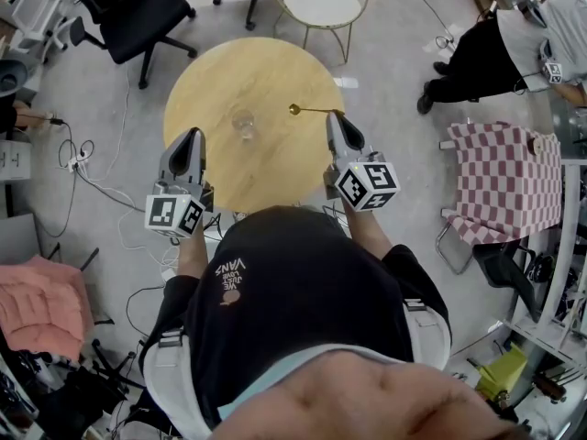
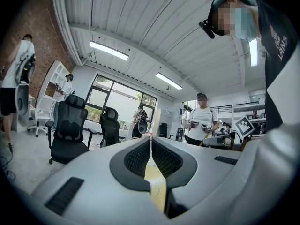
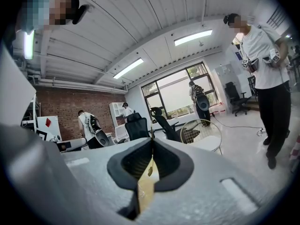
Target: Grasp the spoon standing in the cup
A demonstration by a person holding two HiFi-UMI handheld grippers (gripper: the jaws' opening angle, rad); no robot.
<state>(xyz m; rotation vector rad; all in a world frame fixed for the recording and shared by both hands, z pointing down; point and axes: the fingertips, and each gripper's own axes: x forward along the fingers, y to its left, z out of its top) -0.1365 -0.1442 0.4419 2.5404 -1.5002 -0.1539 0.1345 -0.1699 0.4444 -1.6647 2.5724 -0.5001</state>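
Gold spoon (image 1: 310,110): held level, handle in right gripper (image 1: 333,115), bowl pointing left. Clear cup (image 1: 244,122): upright on table (image 1: 275,168), near spoon bowl.

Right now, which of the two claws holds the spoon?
The right claw: the gold spoon sticks out sideways from its closed tips. The left claw is shut on nothing.

Bare table top (image 1: 211,81) rings the glass cup (image 1: 244,122); a spoon (image 1: 310,110) juts in from its right, chairs (image 1: 138,12) stand past the far edge
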